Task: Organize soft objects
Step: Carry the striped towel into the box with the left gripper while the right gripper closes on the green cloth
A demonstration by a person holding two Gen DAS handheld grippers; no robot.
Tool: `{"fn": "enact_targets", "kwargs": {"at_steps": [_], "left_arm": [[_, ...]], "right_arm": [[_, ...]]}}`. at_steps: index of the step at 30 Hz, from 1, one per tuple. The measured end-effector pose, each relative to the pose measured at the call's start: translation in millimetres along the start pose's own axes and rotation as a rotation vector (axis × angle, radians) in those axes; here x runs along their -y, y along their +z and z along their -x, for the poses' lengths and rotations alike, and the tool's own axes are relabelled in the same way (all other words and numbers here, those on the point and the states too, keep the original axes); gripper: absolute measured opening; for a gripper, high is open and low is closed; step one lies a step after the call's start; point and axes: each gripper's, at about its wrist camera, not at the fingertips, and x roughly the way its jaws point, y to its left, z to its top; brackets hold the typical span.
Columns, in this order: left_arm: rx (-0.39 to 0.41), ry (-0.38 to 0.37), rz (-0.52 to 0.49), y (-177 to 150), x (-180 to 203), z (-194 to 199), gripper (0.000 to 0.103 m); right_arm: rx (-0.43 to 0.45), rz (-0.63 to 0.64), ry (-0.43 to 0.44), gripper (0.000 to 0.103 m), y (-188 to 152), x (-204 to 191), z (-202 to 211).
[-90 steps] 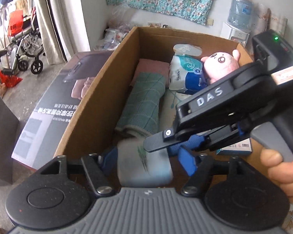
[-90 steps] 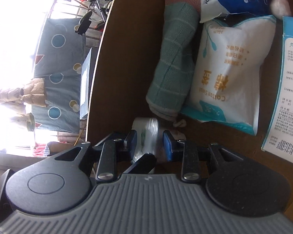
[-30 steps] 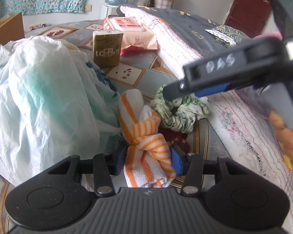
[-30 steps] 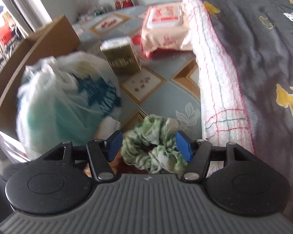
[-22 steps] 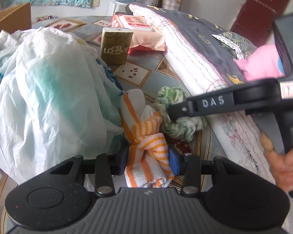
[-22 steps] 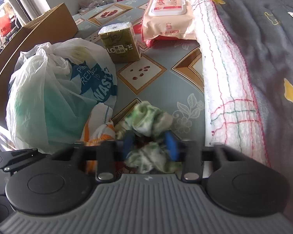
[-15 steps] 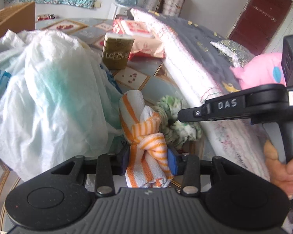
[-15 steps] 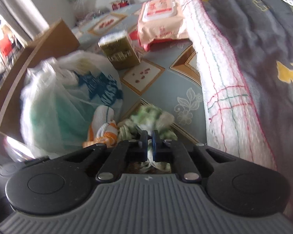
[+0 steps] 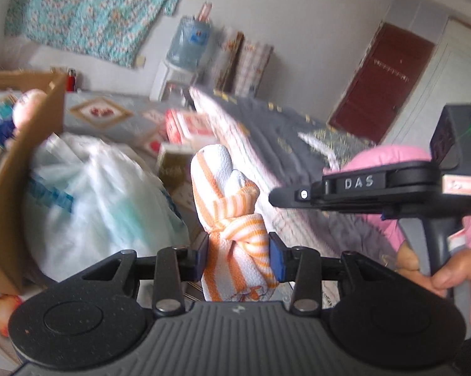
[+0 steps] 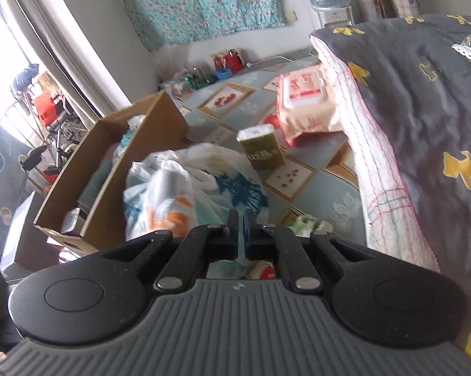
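The left gripper is clamped on a knotted orange-and-white striped cloth, held clear of the floor with its long axis upright and its rounded end pointing up and away from the camera. Only the right wrist view shows the right gripper with its fingers pressed together on nothing, the green-and-white crumpled fabric scrunchie lying just beside them, and the open brown cardboard box.

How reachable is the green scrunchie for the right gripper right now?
Probably reachable, though not at once. The green scrunchie lies uncovered just beside the right gripper, with nothing between them. But the jaws are shut, so they would need to open and shift over first.
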Motion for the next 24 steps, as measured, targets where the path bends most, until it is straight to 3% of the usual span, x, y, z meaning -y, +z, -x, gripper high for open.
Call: {"fn": "enact_targets", "kwargs": {"at_steps": [2,3,7,10,14,18,24], "left_arm": [[0.031,0.016,0.004,2.9,-8.0,20.1,0.041],[0.047,0.031,0.010,5.1,-14.2,31.1,0.041],[0.122,0.145,0.043,17.0,-49.9,73.9,0.041],[0.172,0.255,0.098,30.2,-86.8,102.4,0.041],[0.176,0.382,0.190,49.5,-139.8,117.1,0.041],[0.080,0.433,0.255,63.8,-187.6,96.6,0.041],[-0.033,0.590,0.298,59.4,-235.0,55.9,0.041]], "right_arm": [[0.002,-0.002,0.003,0.006,-0.4,-4.2,0.4],[-0.001,0.000,-0.004,0.012,-0.6,-5.0,-1.7],[-0.038,0.025,-0.059,0.052,-7.6,-4.3,-24.2],[-0.077,0.082,-0.148,0.066,-16.7,-1.2,-51.2],[-0.149,0.083,-0.216,0.072,-27.9,11.7,-91.2],[-0.185,0.037,-0.229,0.074,-31.6,23.6,-115.0],[-0.178,0.052,-0.221,0.080,-27.0,27.2,-126.0]]}}
